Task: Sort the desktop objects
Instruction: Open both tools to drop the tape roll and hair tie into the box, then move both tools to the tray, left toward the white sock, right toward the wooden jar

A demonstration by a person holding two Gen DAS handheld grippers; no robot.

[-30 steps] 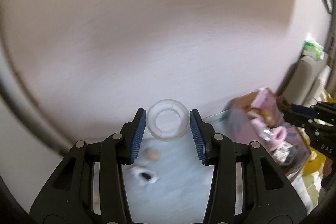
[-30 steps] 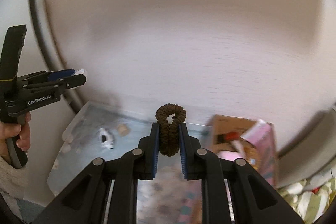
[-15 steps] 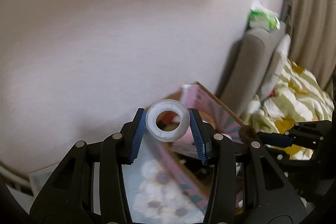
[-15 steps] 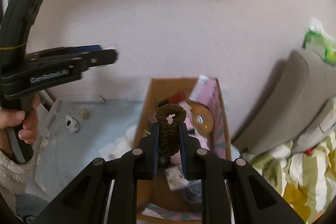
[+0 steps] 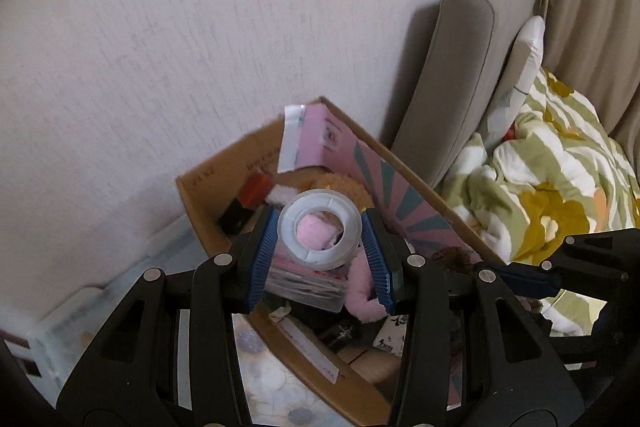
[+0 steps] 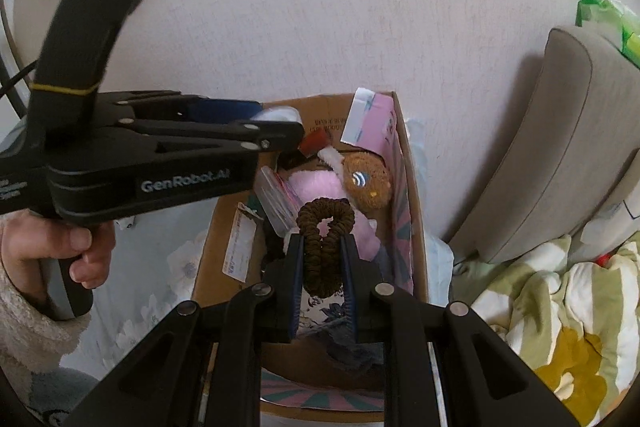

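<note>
My left gripper (image 5: 320,223) is shut on a clear tape roll (image 5: 320,201), held upright above an open cardboard box (image 5: 208,211). My right gripper (image 6: 322,239) is shut on a brown hair tie (image 6: 312,259), which is squeezed into a long loop over the same cardboard box (image 6: 216,227). In the right wrist view the left gripper (image 6: 280,123) reaches in from the left, a hand (image 6: 60,247) on its handle. In the left wrist view the right gripper (image 5: 520,279) enters low from the right, the hair tie (image 5: 452,255) at its tip.
The box holds a pink plush (image 6: 316,187), a brown plush (image 6: 368,183), a clear plastic case (image 6: 276,199) and a red-and-black item (image 5: 252,191). A grey cushion (image 5: 460,87) and a floral blanket (image 5: 560,187) lie to the right. A pale flowered mat (image 6: 168,247) lies left of the box.
Both grippers have swung right and down, from over the pale mat by the wall to above the cardboard box. Each keeps its hold: tape roll on the left, hair tie on the right.
</note>
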